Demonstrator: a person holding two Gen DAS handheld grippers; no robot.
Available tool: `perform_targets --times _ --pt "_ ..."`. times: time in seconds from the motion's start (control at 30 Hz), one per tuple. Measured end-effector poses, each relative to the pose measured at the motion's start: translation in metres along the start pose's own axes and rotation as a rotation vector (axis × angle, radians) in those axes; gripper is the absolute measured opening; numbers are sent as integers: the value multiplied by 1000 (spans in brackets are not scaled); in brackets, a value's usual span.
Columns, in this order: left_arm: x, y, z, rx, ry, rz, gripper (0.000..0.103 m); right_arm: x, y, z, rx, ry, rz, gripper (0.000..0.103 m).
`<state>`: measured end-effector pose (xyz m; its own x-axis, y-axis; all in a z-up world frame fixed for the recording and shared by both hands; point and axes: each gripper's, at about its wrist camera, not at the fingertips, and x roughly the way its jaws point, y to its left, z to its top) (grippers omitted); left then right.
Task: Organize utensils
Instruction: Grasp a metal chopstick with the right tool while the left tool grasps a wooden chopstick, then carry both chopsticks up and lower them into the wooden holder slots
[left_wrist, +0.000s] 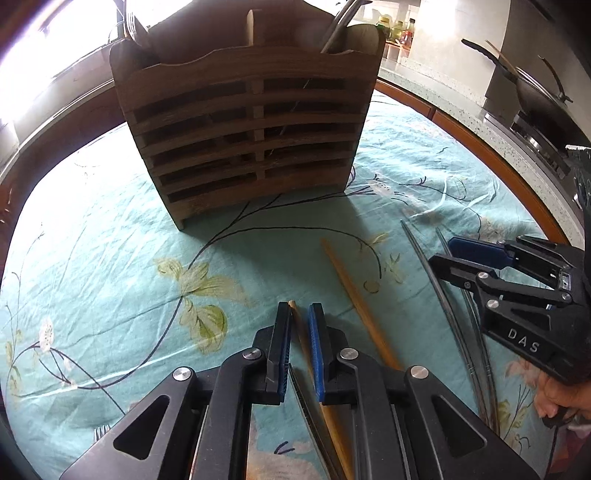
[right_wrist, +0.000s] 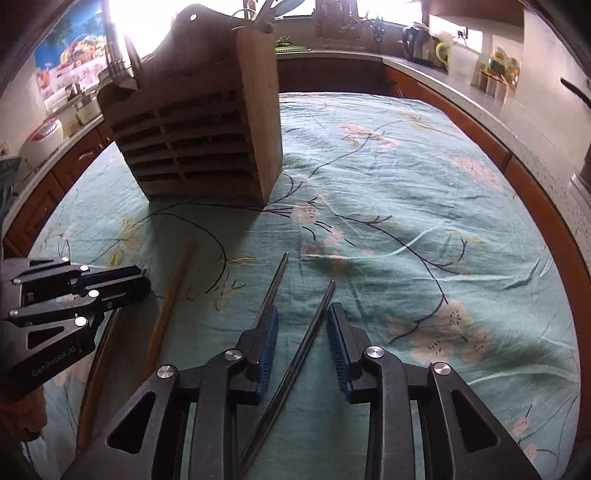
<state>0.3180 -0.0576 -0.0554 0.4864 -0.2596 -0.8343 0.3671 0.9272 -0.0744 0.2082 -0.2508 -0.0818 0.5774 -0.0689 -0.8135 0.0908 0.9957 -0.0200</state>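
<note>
A slatted wooden utensil holder (left_wrist: 243, 122) stands on the teal floral tablecloth (left_wrist: 110, 229); it also shows in the right wrist view (right_wrist: 199, 136), with utensil handles in it. My left gripper (left_wrist: 300, 310) is nearly closed around a wooden chopstick (left_wrist: 295, 321). A second wooden chopstick (left_wrist: 354, 295) lies just right of it, also seen in the right wrist view (right_wrist: 170, 306). My right gripper (right_wrist: 301, 317) is open over two dark metal chopsticks (right_wrist: 314, 325); one lies between the fingers, the other (right_wrist: 273, 284) by the left finger. The right gripper also shows in the left wrist view (left_wrist: 443, 251).
A wooden counter edge (right_wrist: 535, 199) curves around the table. A wok (left_wrist: 532, 92) sits on the stove at right. A kettle (right_wrist: 417, 44) and jars stand on the far counter. A fork's tines (left_wrist: 101, 432) peek out at lower left.
</note>
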Motion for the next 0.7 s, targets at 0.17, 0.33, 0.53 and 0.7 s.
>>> perform_targets --times 0.17,0.33,0.53,0.7 --pt "3 4 -2 -35 -20 -27 6 0 -4 -1 25 -23 1 9" --pt "-26 15 -10 -90 -100 -78 3 -16 -22 -1 146 -47 119 4" --pt "-86 29 -21 -150 -229 -128 3 -56 -27 2 208 -129 224 4" --pt "-135 40 -37 -188 -326 -142 3 -91 -23 7 212 -206 254 4"
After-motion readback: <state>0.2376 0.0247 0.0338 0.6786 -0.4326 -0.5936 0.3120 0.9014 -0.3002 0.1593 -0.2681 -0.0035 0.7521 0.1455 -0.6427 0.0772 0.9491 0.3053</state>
